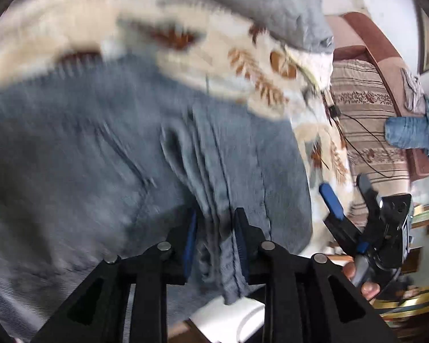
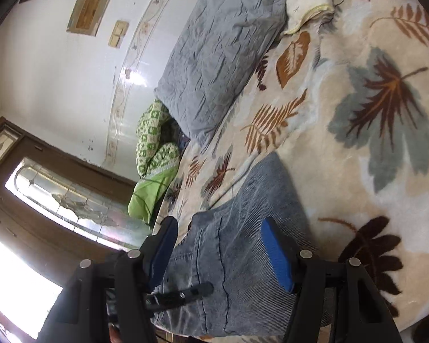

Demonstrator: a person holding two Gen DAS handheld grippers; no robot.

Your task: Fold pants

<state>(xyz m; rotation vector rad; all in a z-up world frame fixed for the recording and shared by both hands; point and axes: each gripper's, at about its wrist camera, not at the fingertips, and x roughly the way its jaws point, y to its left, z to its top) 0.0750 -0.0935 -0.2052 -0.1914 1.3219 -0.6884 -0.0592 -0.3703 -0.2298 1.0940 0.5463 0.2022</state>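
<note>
The pants (image 1: 105, 154) are laid on a bed, over a plush leaf-print blanket (image 2: 357, 157), with one edge hanging past the bed's side. They are made of blue-grey denim with visible seams and a faint diagonal rib. The cloth is judged to be soft and limp but fairly heavy, so it will sag and drag when lifted; it is not slippery and not fragile. It is best taken at a thick seam or a gathered fold, where several layers can be pinched together.

A bunched ridge of the denim is clamped between the narrowed jaws of the left gripper (image 1: 216, 240), with pleats radiating from the pinch. The right gripper (image 2: 223, 254) is held wide above the pants, nothing being pressed by its blue pads (image 2: 277, 257). A quilted grey pillow (image 2: 223, 51) lies farther up the bed.
</note>
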